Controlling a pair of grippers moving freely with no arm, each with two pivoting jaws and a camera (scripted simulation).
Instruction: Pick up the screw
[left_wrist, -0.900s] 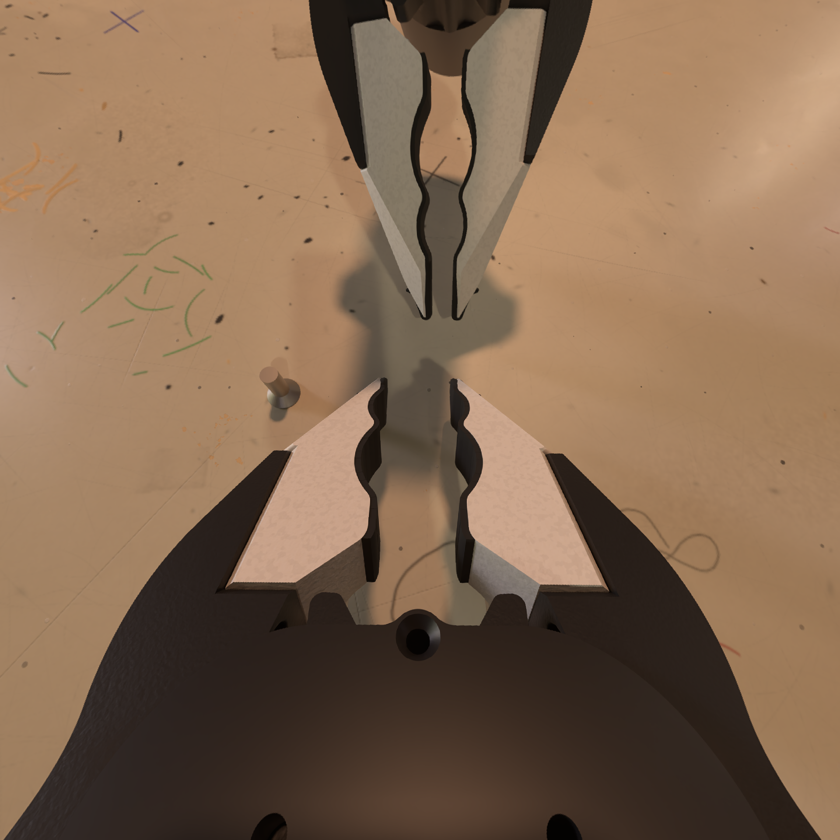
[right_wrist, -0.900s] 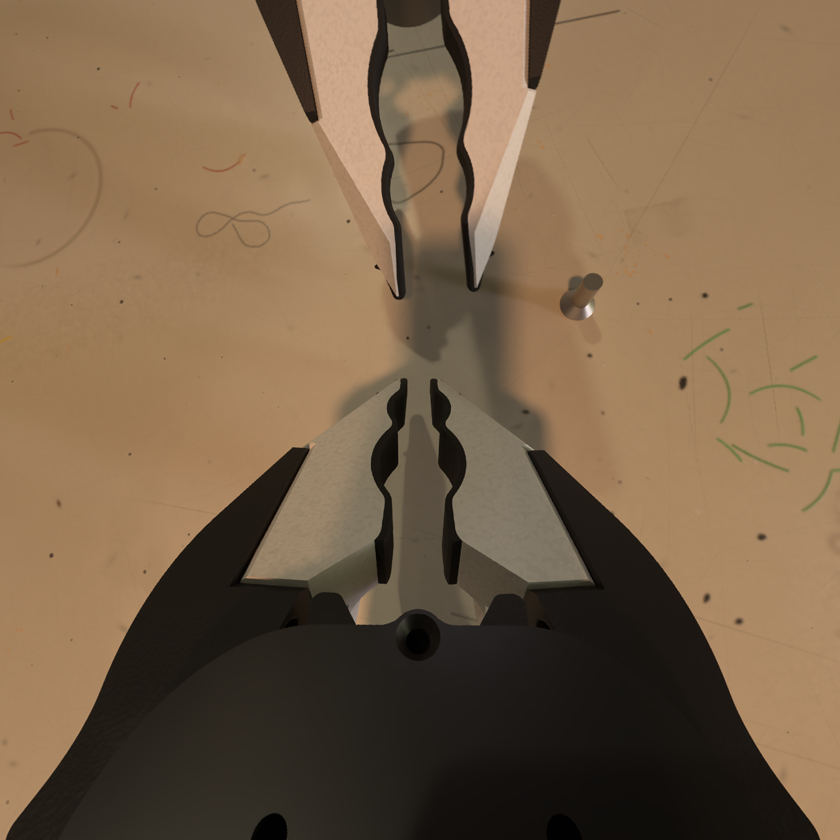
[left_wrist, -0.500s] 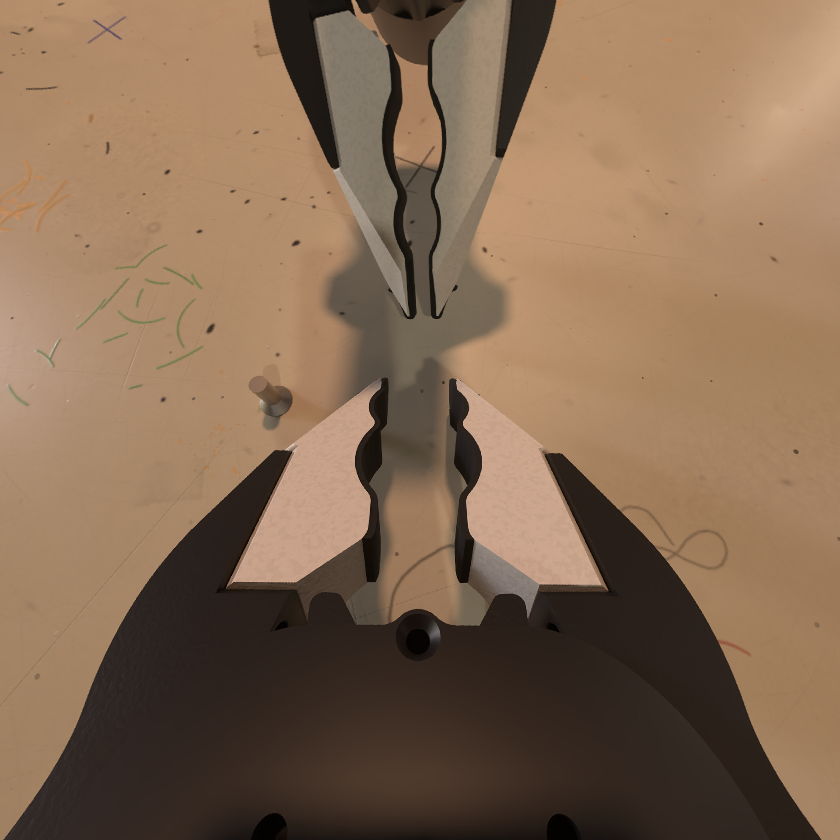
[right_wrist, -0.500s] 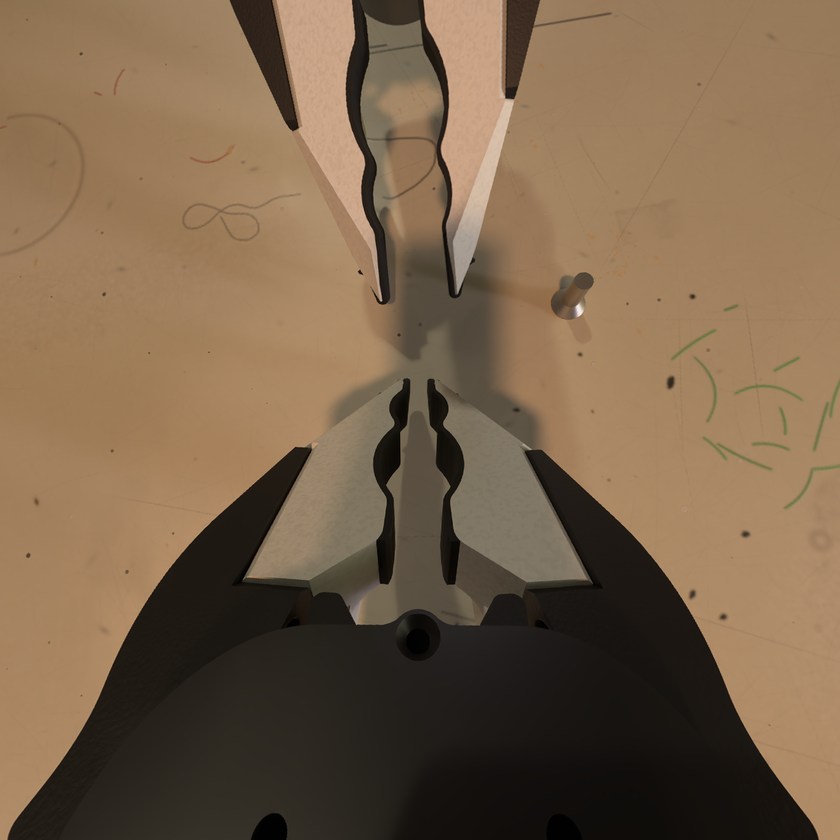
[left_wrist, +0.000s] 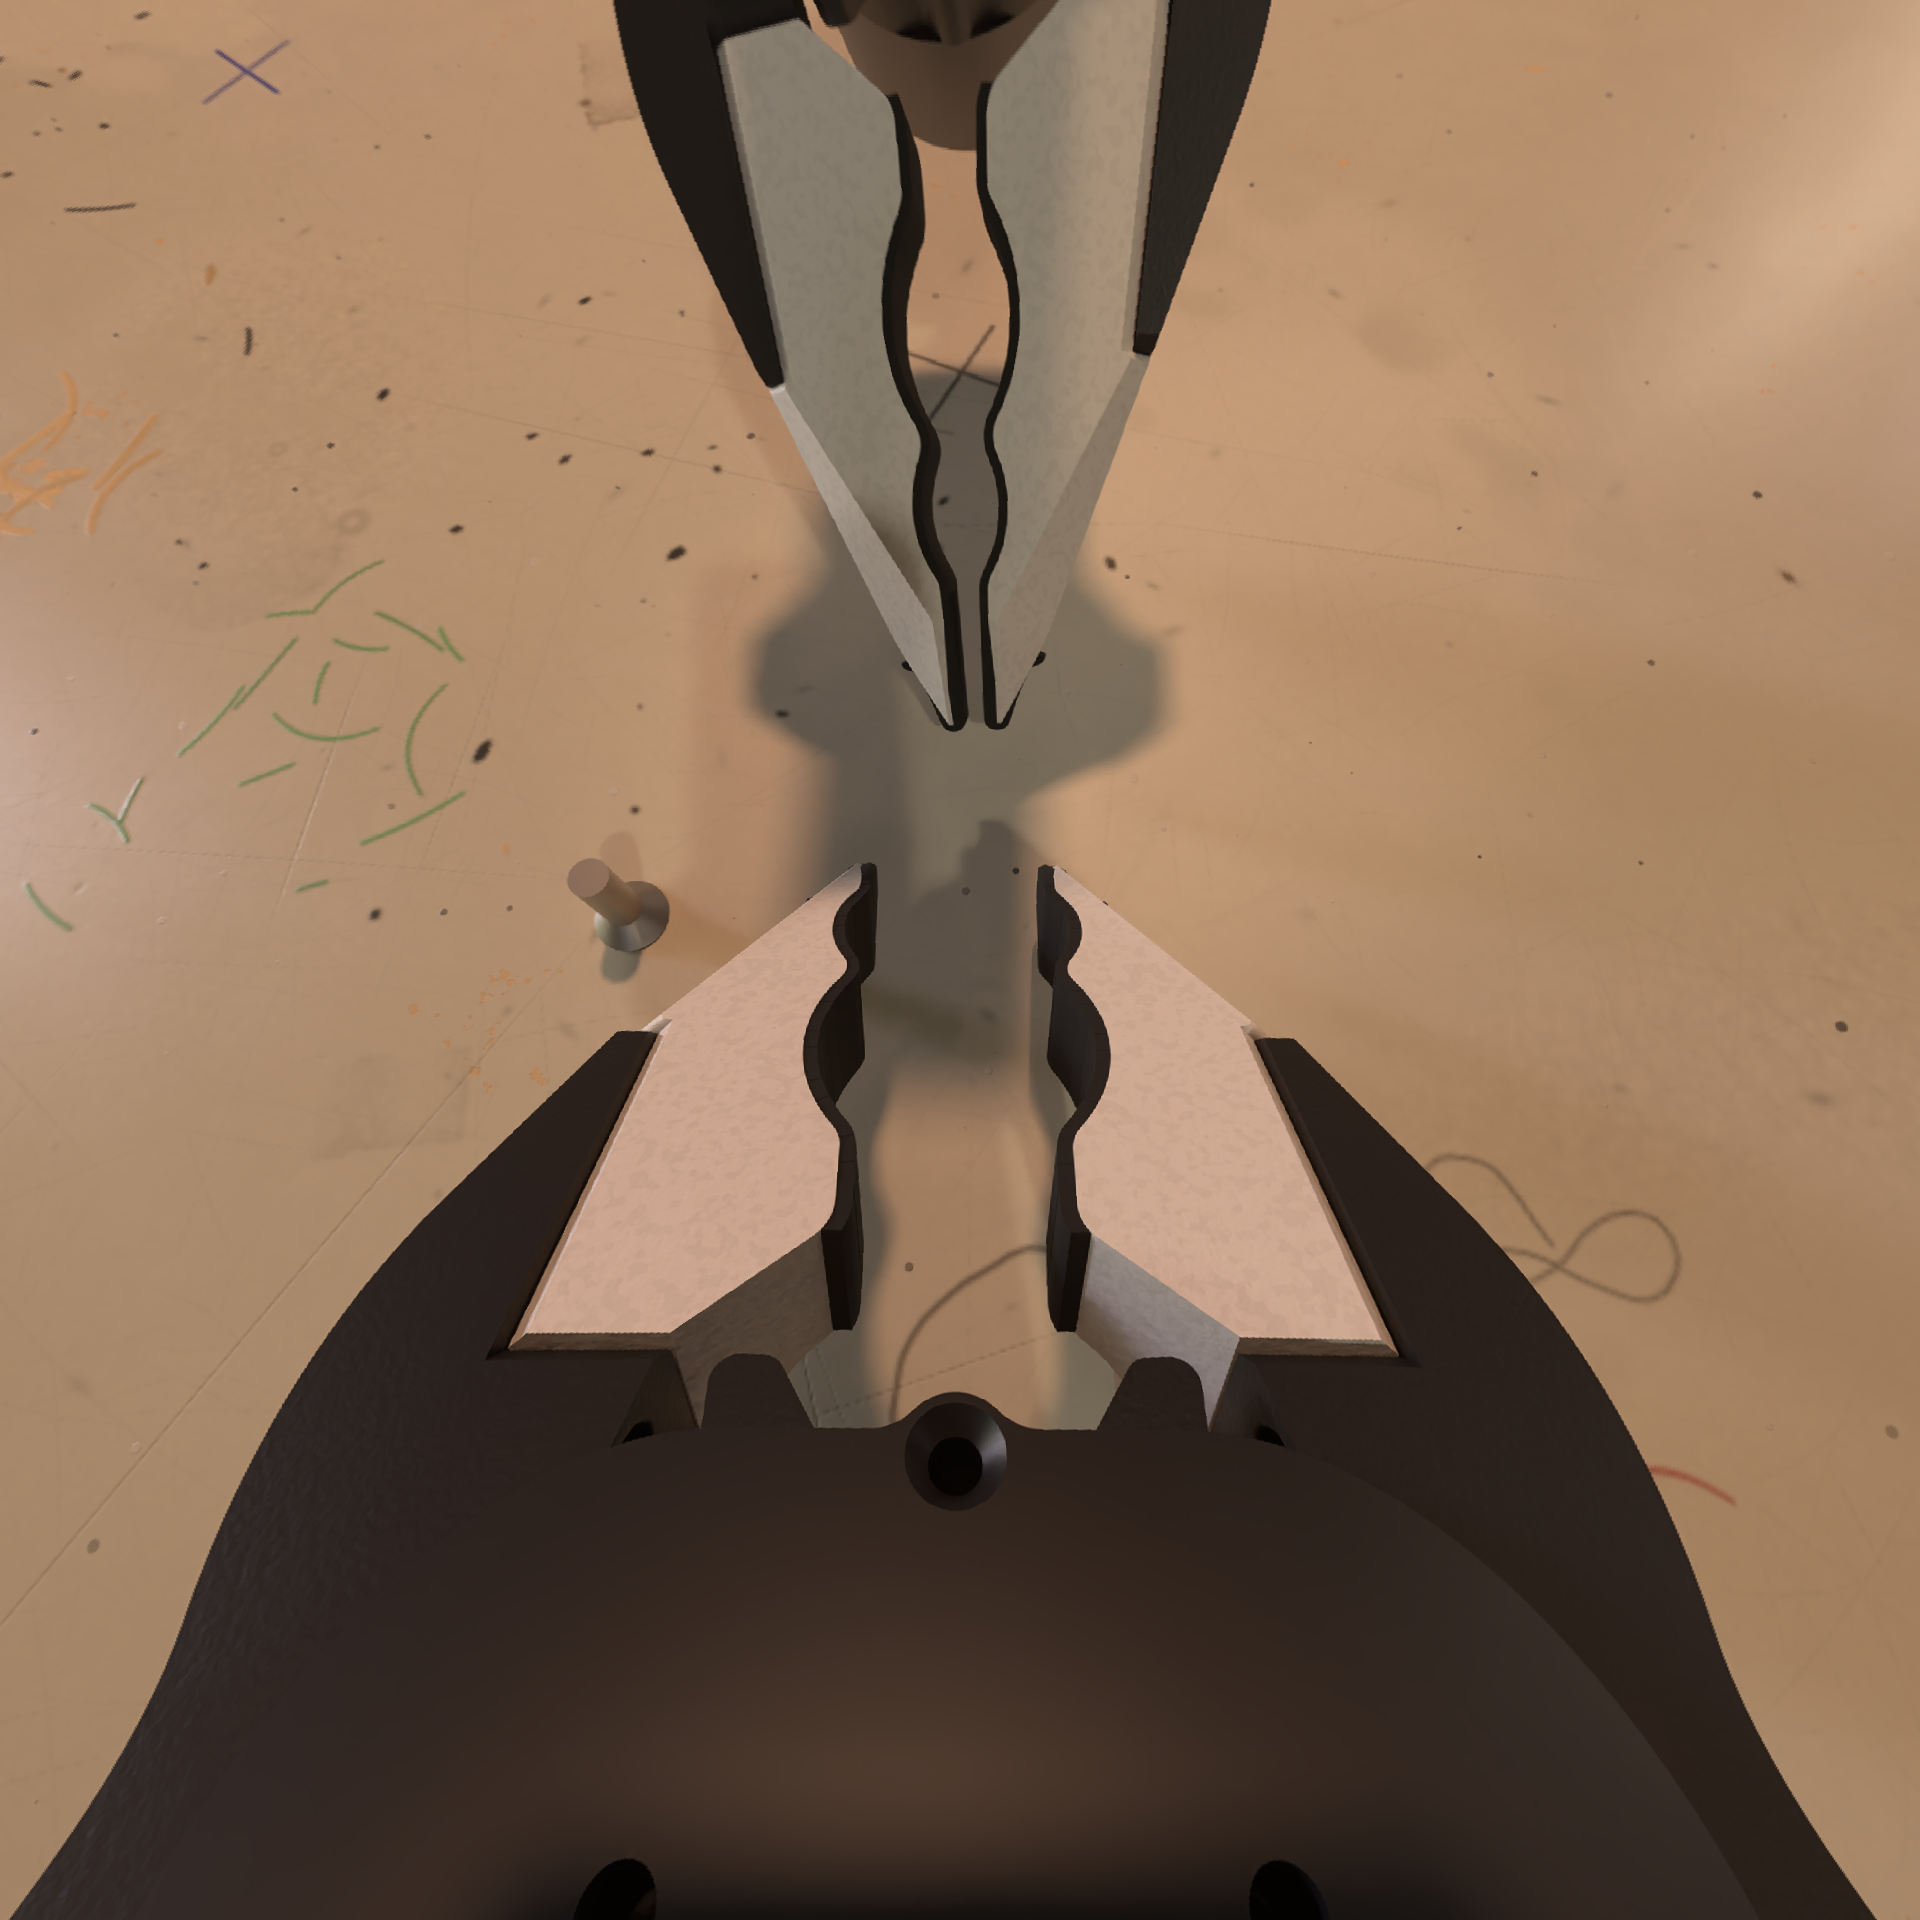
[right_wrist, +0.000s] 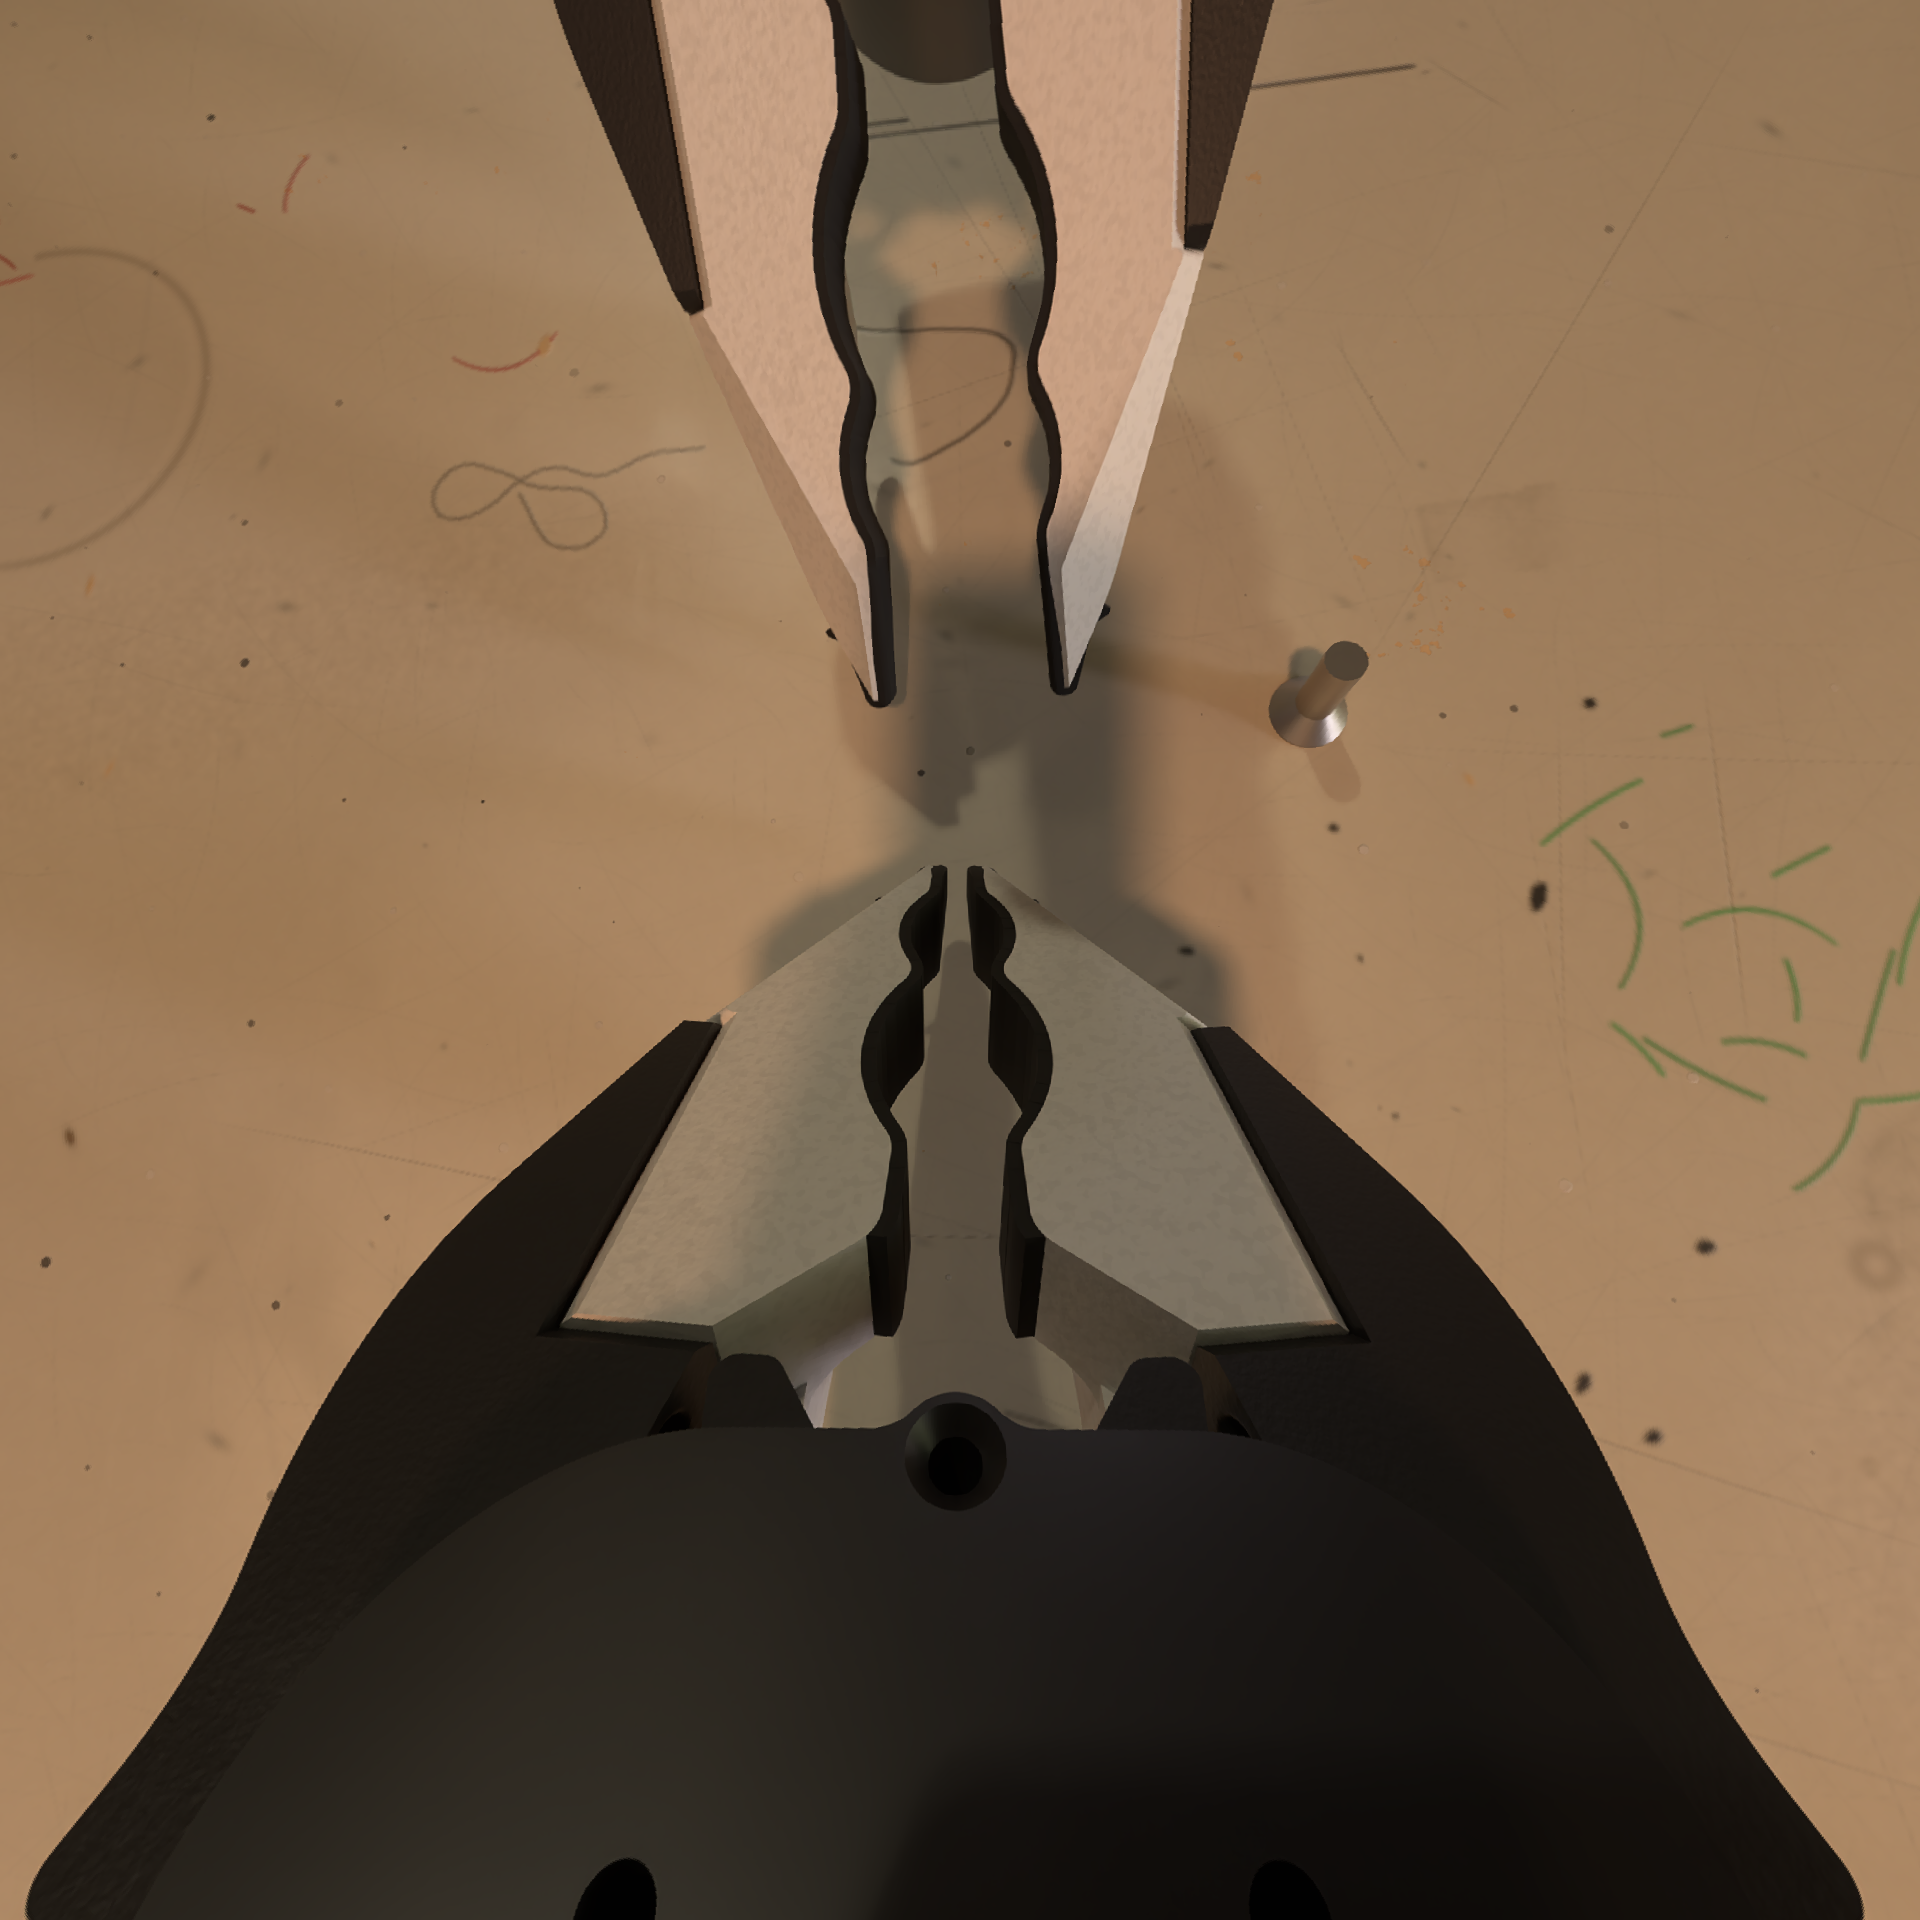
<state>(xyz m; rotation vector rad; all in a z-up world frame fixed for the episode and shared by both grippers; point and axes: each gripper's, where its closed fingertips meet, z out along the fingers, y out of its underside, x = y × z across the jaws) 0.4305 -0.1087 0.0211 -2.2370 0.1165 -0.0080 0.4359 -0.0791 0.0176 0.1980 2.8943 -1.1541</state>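
A small grey metal screw (left_wrist: 618, 914) stands on its flat head on the tan tabletop, shank up. It is just left of my left gripper's (left_wrist: 956, 878) fingertips, outside the jaws. The left gripper is open and empty. In the right wrist view the screw (right_wrist: 1314, 701) sits to the right, well ahead of my right gripper (right_wrist: 956, 873), whose fingers are almost together with nothing between them. The two grippers face each other tip to tip with a small gap: the right gripper (left_wrist: 975, 722) shows at the top of the left wrist view, the left gripper (right_wrist: 971, 691) at the top of the right wrist view.
The tabletop (left_wrist: 1558, 623) is scuffed, with green scribbles (left_wrist: 332, 707) beyond the screw, a grey looped line (left_wrist: 1579, 1257) on the other side, and dark specks. The grippers' shadows lie between the fingertips.
The right gripper's fingers have closed from a narrow gap to almost touching. The left gripper stays open. The screw has not moved, and both views have shifted only slightly.
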